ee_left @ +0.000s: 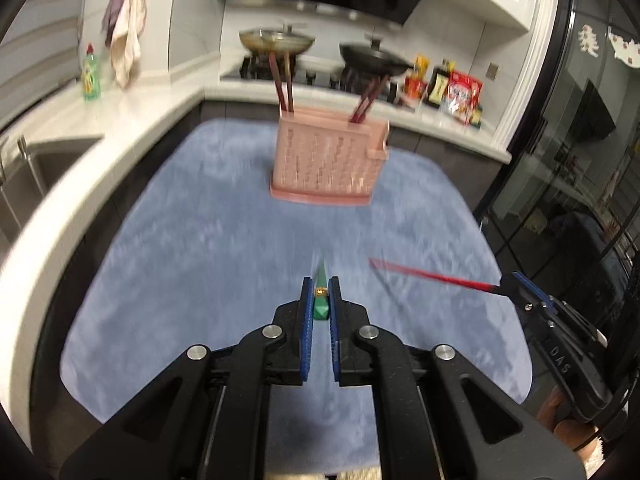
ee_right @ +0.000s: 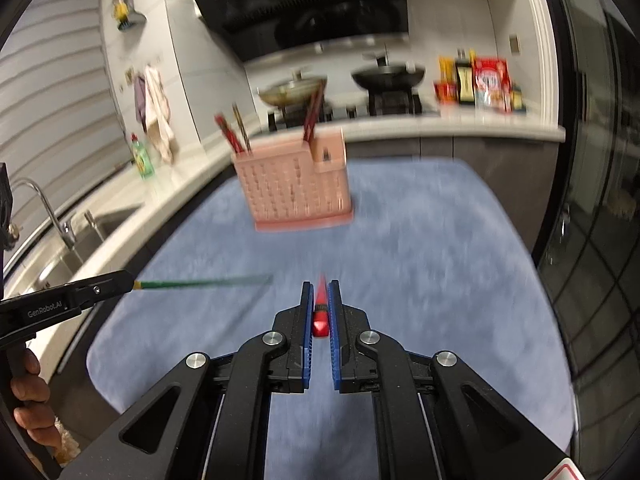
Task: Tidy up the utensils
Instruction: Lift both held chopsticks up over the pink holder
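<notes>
- Step in hand, by judgement: carrying phase; one chopstick pinched in each hand-held gripper, both clear of the blue mat [ee_left: 180, 240], neither yet at the holder.
- Left hand-held gripper [ee_left: 320, 292]: pressed together on the square butt of a green chopstick [ee_left: 321, 286], tip pointing forward toward the holder.
- Right hand-held gripper [ee_right: 320, 294]: pressed together on the butt of a red chopstick [ee_right: 320, 308], likewise pointing forward.
- Cross-check: red chopstick seen from the left wrist view jutting out over the mat at right; green one seen from the right wrist view jutting in from the left. Well apart, not crossing.
- Pink utensil holder [ee_left: 328, 160]: upright on the far half of the mat, perforated walls, a small side pocket on its right end.
- Contents: dark red and brownish chopsticks [ee_left: 282, 88] standing at the left end, another dark red pair [ee_left: 366, 106] leaning at the right end. Exact count and compartment divisions not readable through blur.
- Next move, by judgement: tips to be tilted downward above a holder opening, then lowered in before release; sorting by colour possibly intended, not confirmable.
- Risk: long sticks held at the very end, liable to swing.
</notes>
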`<act>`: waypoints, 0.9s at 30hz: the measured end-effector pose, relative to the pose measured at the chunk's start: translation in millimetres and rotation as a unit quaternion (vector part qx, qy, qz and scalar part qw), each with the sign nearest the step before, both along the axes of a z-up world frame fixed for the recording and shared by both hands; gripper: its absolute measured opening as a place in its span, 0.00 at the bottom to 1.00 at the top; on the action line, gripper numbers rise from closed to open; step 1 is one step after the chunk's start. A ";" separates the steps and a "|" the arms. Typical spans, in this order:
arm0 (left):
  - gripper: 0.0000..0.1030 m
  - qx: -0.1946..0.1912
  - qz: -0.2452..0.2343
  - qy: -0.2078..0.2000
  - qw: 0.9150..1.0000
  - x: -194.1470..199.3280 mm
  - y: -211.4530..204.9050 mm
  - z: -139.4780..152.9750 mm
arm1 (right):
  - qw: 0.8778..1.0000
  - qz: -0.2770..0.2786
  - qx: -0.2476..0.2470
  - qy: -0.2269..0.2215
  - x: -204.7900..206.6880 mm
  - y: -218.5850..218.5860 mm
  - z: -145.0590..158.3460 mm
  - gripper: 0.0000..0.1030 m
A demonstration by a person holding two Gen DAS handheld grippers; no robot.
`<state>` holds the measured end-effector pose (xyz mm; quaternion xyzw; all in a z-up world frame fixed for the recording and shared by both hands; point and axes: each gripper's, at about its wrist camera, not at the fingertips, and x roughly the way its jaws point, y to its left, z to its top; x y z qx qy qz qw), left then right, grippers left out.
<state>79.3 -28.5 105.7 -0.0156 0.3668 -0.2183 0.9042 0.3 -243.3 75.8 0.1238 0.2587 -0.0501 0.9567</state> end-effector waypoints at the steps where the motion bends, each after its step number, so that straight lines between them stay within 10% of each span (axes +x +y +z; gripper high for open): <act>1: 0.07 -0.001 0.001 -0.010 1.000 4.6 -0.8 7.6 | 1.000 0.001 -0.002 -0.010 3.5 -2.5 8.9 0.07; 27: 0.07 -0.050 0.032 -0.184 0.981 150.8 -52.1 167.4 | 0.987 0.023 0.020 -0.158 158.4 -53.7 155.6 0.07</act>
